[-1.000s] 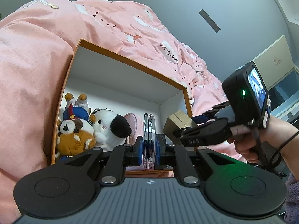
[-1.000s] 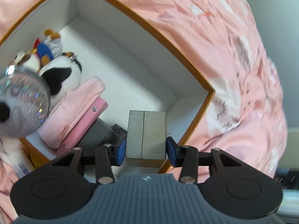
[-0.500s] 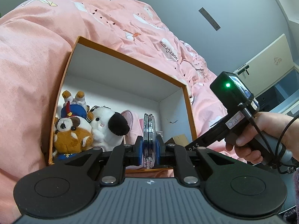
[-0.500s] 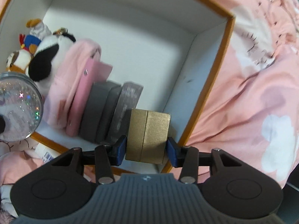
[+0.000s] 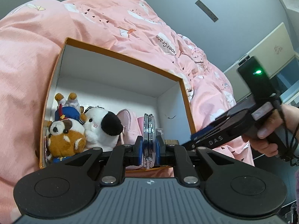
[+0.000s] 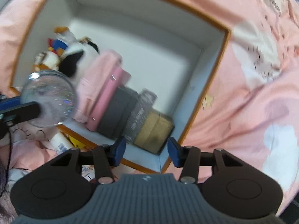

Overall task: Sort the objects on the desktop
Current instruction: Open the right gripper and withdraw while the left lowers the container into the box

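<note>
A: Gold box status?
B: Released. Now seated in orange box near corner, beside grey cases.
A: Right gripper?
B: Jaws apart, empty, just narrowing after release.
A: Left gripper?
B: Clamped on glitter disc, unplaced; next for sorting.

Pink printed duvet, grey wall, pale cabinet door.
</note>
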A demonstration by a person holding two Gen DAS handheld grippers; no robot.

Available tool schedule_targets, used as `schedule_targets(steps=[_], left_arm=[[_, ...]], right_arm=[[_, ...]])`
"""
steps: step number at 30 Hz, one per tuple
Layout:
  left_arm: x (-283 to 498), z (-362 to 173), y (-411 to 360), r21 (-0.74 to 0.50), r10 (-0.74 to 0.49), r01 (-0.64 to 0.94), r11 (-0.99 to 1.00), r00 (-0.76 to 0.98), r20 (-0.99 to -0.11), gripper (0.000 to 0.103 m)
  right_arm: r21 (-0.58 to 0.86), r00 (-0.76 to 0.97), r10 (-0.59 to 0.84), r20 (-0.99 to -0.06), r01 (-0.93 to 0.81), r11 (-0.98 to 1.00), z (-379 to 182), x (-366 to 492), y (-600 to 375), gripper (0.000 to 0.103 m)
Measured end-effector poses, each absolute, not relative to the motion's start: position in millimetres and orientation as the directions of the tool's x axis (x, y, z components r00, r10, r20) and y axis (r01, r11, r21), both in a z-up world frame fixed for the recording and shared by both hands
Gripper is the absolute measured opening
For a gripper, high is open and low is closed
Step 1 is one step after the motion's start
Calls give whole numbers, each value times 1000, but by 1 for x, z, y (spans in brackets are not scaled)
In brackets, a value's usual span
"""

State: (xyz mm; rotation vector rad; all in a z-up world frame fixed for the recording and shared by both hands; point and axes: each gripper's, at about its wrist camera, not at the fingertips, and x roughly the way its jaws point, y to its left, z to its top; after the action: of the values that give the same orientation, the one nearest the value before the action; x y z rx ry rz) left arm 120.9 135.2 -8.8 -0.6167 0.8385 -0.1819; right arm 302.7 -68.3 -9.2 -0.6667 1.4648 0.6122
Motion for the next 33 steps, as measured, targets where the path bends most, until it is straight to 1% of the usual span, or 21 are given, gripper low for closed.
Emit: schedule_targets(steps=[1, 3, 4, 6, 8, 10, 12, 13, 14, 18, 20, 23, 28, 33], left_arm=[[122, -7, 133, -571, -383, -82, 817, 663, -643, 15], [125, -4, 129, -557, -378, -75, 827, 660, -650, 15], [127, -2, 128, -550, -374, -72, 832, 659, -653, 15], [130, 1, 125, -536, -366, -69, 842, 656, -660, 15], [133, 5, 124, -520, -356, -68, 852, 654, -668, 15], [138, 8, 122, -501, -343, -67, 863, 650, -678, 15], [143, 11, 120, -487, -336, -63, 871, 647, -685, 15], [145, 12, 118, -484, -337, -59, 873, 644, -687, 15], [148, 12, 117, -482, -340, -54, 874, 641, -688, 15], [159, 13, 106, -492, -371, -26, 870, 622, -689, 15], [163, 11, 98, -504, -396, -7, 863, 610, -686, 15], [168, 7, 88, -538, -443, 19, 843, 593, -673, 15], [177, -14, 74, -619, -516, 10, 786, 562, -646, 15], [186, -42, 63, -681, -556, -44, 731, 540, -632, 15]], right_arm=[[-27, 40, 4, -999, -752, 659, -6, 299, -68, 35], [-55, 92, 29, -995, -794, 606, -6, 292, -66, 28], [-77, 112, 25, -993, -815, 575, -10, 291, -64, 17], [-128, 152, 7, -988, -858, 498, -23, 298, -56, 14], [-196, 218, 5, -976, -890, 411, -33, 298, -56, 6], [-275, 288, -10, -958, -902, 333, -47, 298, -55, 6], [-305, 312, -26, -950, -902, 307, -54, 304, -63, 5], [-299, 304, -30, -952, -906, 301, -58, 304, -64, 4], [-275, 278, -35, -960, -912, 303, -61, 305, -66, 0], [-251, 254, -33, -967, -918, 308, -63, 304, -73, 0], [-231, 245, -2, -970, -910, 344, -59, 308, -79, 0], [-205, 270, 103, -957, -884, 421, -40, 311, -95, 0], [-141, 364, 280, -888, -796, 588, 3, 309, -141, 2], [-78, 446, 316, -837, -670, 739, 6, 300, -179, 3]])
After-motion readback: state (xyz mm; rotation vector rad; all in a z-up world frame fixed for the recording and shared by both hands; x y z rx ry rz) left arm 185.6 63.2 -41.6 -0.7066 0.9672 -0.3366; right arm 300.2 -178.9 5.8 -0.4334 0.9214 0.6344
